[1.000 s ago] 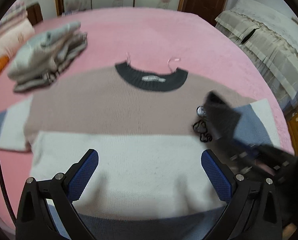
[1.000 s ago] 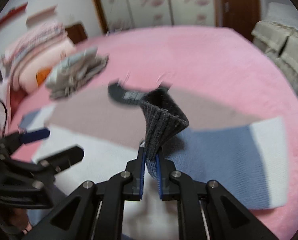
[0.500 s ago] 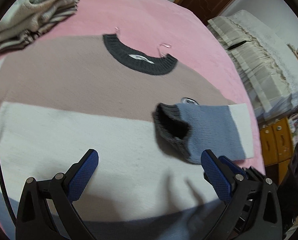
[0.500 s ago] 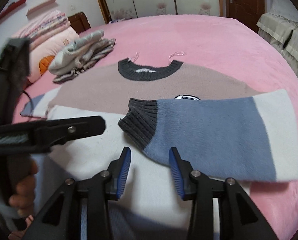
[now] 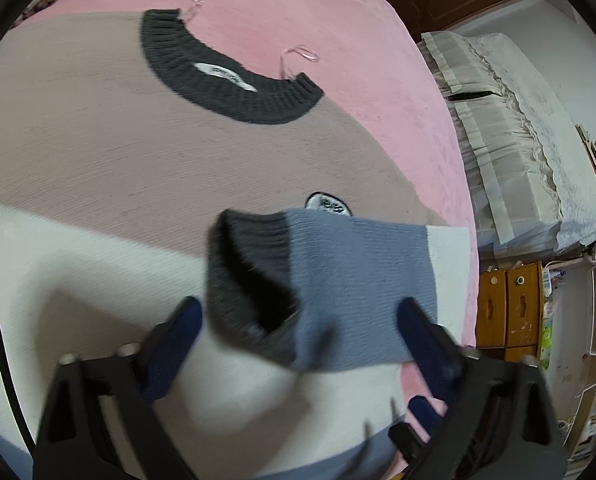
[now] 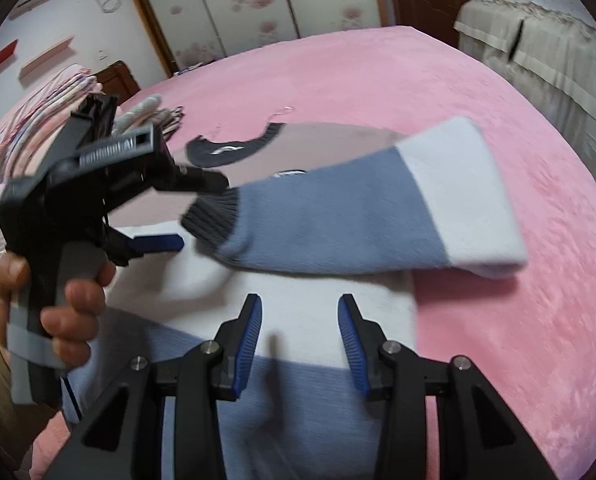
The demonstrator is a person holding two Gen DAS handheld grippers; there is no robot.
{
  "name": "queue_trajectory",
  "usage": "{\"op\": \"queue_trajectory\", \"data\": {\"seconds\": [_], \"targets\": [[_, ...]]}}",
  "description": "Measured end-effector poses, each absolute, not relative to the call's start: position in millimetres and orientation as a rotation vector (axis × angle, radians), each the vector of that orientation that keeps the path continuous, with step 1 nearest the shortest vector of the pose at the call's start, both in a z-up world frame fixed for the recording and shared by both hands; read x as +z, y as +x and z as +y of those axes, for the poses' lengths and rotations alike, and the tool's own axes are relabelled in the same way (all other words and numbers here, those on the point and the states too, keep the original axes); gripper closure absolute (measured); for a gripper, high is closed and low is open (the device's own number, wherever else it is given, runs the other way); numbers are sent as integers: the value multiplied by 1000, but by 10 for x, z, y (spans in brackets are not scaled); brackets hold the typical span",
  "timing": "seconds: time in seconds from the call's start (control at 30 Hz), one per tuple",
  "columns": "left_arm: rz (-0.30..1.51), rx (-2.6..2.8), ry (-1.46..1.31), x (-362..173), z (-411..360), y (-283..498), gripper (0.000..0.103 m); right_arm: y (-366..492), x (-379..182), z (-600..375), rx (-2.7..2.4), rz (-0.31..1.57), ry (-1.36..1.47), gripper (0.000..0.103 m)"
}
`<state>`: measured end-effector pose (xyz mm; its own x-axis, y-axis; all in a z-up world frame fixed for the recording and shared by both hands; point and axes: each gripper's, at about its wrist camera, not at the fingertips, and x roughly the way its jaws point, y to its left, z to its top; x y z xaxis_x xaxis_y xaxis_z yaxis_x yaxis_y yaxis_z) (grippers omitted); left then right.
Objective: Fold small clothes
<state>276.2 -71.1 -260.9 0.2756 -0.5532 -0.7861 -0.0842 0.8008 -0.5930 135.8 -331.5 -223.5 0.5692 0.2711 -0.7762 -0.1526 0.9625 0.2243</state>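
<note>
Left wrist view: close above the sweater [image 5: 98,152], angled steeply down, the folded sleeve [image 5: 338,280] at centre. Right wrist view: farther back, facing across the bed [image 6: 378,80]. Shared by both: sleeve, dark collar [image 6: 234,148].

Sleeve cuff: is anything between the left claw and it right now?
Nothing visible. The left claw is open with the dark sleeve cuff already between its fingers, jaws just closing in but not pressing. The right claw is open and empty, back over the sweater's white band.
</note>
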Motion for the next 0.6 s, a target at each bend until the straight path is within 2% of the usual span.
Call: {"op": "queue_trajectory", "data": {"seconds": [0.07,0.1,0.13,0.27,0.43,0.6], "targets": [[1309,-321,-541,-2624,-837,2822,73,1353,-2241,-3373,238,935,158,63],[1320,-305,-509,-2631,-875,2845,86,1350,-2239,-3409,230,934,167,63],[1324,-294,-485,-2622,-896,2854,94,1355,-2236,-3427,227,933,172,63],[1226,-313,-467,-2365,-931,2824,94,1337,-2177,-3514,201,914,176,63],[1039,-329,-356,-1764,-870,2817,94,1345,-2100,-3620,160,890,150,63],[914,-278,-330,-1385,-422,2814,94,1409,-2108,-3751,102,889,148,63]]}}
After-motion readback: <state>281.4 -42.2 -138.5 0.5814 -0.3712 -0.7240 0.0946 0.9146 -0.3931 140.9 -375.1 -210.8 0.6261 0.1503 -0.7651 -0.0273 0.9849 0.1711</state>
